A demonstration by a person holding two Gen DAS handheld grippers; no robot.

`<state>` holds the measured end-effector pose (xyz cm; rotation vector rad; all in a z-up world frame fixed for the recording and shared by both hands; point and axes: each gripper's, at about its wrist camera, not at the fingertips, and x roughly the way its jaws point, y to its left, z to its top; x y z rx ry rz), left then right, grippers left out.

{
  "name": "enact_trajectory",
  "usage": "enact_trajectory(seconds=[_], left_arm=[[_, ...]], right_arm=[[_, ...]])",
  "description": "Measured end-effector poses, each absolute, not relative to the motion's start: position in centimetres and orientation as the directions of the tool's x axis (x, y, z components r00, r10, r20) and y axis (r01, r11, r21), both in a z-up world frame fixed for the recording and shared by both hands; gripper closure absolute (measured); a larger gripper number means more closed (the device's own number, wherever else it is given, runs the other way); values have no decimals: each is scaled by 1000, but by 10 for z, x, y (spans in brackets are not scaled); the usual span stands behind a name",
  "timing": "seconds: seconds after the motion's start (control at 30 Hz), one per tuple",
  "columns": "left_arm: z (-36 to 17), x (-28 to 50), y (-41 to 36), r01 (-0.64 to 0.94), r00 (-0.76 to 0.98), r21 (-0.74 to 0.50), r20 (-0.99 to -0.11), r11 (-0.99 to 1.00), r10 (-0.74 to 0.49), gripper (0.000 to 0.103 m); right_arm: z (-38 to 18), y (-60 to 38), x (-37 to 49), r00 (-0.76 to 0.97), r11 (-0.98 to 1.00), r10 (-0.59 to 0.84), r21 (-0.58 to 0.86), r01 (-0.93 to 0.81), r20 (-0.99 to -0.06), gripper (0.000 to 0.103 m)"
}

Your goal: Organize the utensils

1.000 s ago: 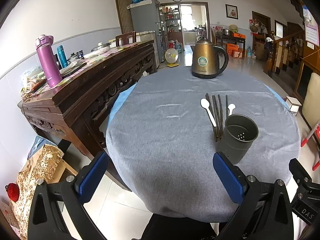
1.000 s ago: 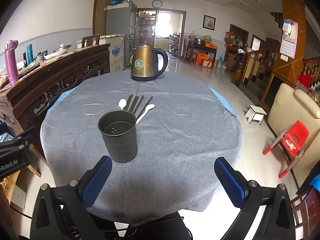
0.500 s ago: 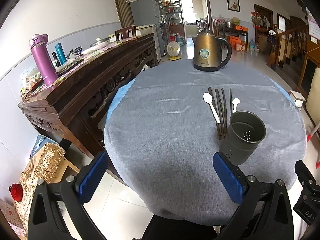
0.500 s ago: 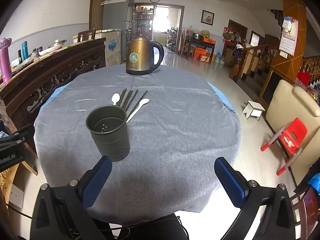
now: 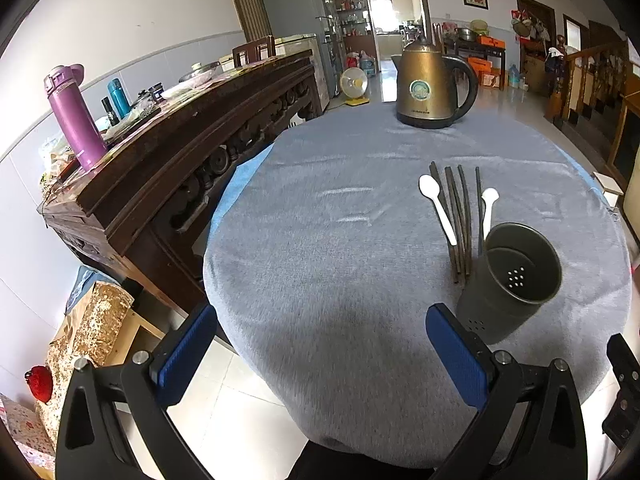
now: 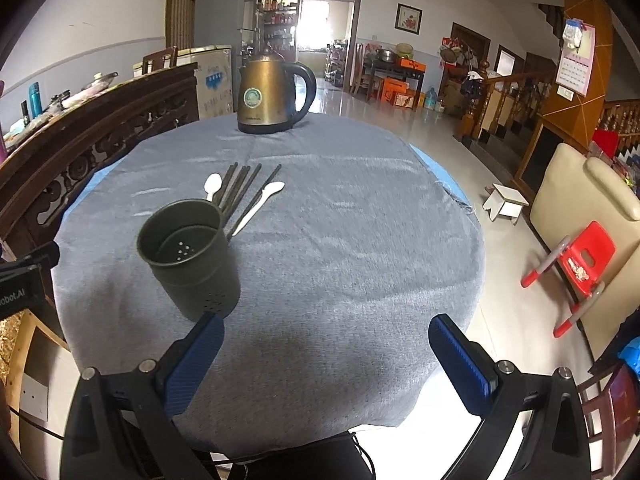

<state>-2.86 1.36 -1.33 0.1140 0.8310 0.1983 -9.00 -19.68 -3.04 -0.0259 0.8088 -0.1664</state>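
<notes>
while both stand wide and empty, each hand-held gripper (image 5: 320,344) (image 6: 326,354) near the upright utensil holder (image 6: 190,258)

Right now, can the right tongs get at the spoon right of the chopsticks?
Probably yes. The right tongs are open and empty, and the spoon lies flat on bare cloth. The holder stands left of the straight path, close to the left finger, so keep right.

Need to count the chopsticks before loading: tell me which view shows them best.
Left wrist: the chopsticks lie in full view, four dark sticks side by side. In the right wrist view the holder hides their near ends.
</notes>
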Motion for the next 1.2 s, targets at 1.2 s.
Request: enact_trajectory(seconds=[1.2], left_arm=[[-92, 204, 0, 3, 459, -17, -888, 1000, -17, 14]], right_arm=[[-111, -268, 161, 510, 836, 380, 522, 168, -772, 14]])
